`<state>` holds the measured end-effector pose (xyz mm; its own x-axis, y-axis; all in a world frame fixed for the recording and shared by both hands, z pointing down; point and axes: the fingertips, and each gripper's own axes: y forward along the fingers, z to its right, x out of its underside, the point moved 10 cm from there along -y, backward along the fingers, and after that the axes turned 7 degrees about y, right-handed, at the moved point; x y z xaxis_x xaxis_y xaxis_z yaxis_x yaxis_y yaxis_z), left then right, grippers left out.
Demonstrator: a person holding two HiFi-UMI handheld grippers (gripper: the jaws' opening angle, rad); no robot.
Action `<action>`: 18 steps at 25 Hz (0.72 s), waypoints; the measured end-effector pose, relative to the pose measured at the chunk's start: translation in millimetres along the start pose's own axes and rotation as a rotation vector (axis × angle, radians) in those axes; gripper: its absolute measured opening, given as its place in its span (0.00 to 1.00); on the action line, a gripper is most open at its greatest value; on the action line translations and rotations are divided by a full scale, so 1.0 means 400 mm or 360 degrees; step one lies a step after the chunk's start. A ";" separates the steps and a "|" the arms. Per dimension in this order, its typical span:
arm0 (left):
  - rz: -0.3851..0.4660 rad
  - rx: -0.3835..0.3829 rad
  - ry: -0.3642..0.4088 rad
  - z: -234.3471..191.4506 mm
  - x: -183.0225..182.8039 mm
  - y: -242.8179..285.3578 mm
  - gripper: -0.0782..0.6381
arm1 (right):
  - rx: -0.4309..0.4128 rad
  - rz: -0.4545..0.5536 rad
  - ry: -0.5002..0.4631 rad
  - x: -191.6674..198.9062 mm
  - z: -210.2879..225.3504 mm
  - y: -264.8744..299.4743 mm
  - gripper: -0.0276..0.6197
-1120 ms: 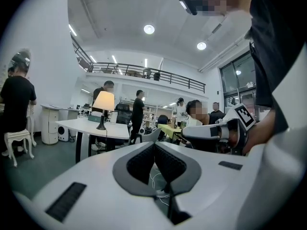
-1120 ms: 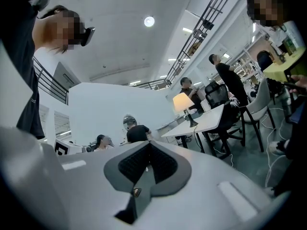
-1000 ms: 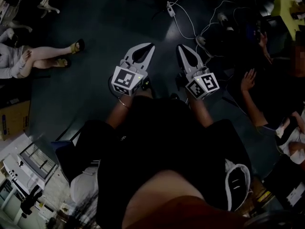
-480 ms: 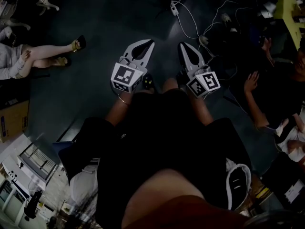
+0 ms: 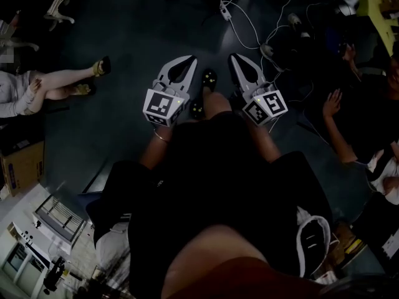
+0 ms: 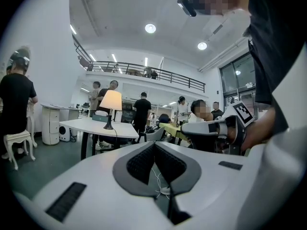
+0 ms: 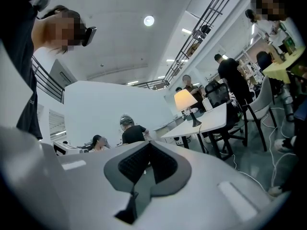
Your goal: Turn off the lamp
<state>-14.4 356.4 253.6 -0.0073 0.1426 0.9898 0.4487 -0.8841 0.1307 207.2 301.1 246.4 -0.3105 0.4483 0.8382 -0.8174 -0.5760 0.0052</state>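
Left gripper and right gripper are closed, empty. The lamp at ten o'clock seems light, easily tipped; touch near base.

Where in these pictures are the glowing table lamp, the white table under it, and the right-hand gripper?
Lit table lamp with cream shade [image 6: 111, 101], left gripper view, on the shade.
White table [image 6: 125, 130], left gripper view, bare top right of the lamp's foot.
Right gripper [image 5: 234, 58], head view, at its shut fingertips.

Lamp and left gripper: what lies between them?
Grey floor and part of the white table that bears the lamp, as the left gripper view shows.
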 end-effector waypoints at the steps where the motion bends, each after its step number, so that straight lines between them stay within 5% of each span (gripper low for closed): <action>1: -0.0001 0.0007 0.0000 -0.003 0.001 0.006 0.12 | 0.0002 0.0003 0.0001 -0.003 0.006 0.005 0.04; 18: -0.0013 -0.0002 0.0015 -0.118 -0.017 0.189 0.12 | -0.0028 0.0005 -0.0015 -0.091 0.152 0.157 0.04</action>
<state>-22.6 267.7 259.5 -0.0194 0.1454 0.9892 0.4473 -0.8836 0.1387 196.9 206.9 249.4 -0.3086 0.4397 0.8435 -0.8250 -0.5651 -0.0072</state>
